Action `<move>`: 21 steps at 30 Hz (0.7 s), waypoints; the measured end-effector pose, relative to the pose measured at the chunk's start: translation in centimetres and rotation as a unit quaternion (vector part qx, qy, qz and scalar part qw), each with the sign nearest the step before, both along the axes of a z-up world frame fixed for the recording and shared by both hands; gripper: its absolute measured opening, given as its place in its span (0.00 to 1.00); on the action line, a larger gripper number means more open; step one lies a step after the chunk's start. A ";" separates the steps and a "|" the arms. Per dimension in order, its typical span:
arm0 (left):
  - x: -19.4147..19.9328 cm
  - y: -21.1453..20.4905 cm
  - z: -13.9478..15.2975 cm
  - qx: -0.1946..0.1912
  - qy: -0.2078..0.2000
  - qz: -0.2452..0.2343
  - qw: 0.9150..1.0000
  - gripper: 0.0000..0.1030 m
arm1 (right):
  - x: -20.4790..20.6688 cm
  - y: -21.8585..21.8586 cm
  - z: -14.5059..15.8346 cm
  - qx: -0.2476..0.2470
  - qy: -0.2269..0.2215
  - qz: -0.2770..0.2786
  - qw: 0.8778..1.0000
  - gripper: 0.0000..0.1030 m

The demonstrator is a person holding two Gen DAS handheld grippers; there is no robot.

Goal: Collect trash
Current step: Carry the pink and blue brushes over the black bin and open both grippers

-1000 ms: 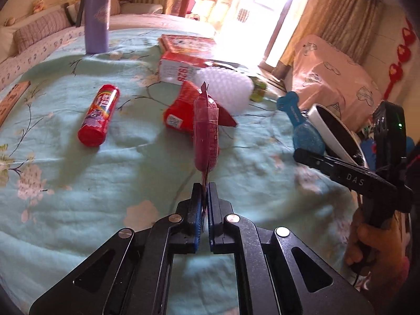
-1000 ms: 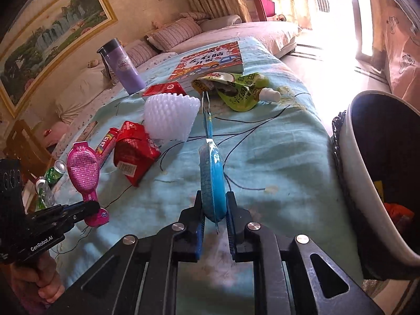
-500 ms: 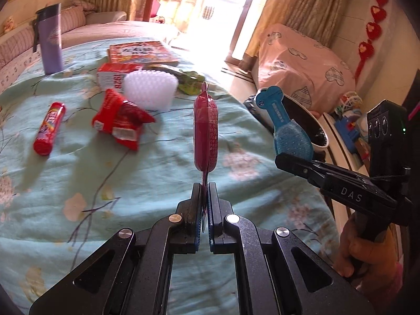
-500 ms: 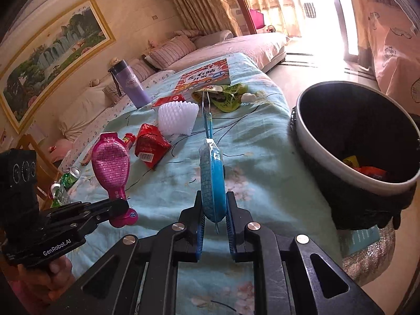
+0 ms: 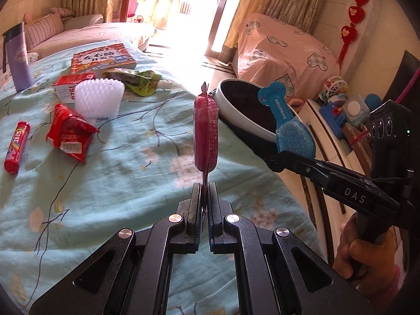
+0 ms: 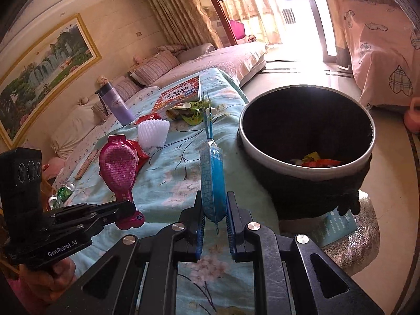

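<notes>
Now both tongs carry trash toward the round black bin with the pale rim, and that bin is the landmark for what follows. The left gripper is closed tight on the thin bottom edge of a flat pink blister pack shaped like a small brush; the pack stands upright from the jaws, its long axis running away from the tongs. The right gripper clamps the rounded lower end of a similar flat blue blister pack, also upright, with its narrow neck pointing forward.

Seen from the right wrist view, the bin stands on the floor just beside the edge of the table with the light green flowered cloth, ahead and to the right of the blue pack. Some coloured wrappers lie at its bottom. The blue pack is not yet over the opening; it is near the rim, on the table side.

In the left wrist view, the pink pack is farther from the bin than the blue one. I judge the right hand is the nearer, so it probably releases first.
</notes>
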State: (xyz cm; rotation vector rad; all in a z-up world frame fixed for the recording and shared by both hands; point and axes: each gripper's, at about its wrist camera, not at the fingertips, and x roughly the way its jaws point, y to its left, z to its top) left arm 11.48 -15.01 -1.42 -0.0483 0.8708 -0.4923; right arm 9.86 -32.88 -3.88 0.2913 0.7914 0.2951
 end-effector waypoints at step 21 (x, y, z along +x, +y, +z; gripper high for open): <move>3.8 -6.3 1.8 0.001 -0.004 -0.048 0.999 0.03 | 1.6 -5.3 1.4 -0.008 -0.012 -0.055 0.998 0.14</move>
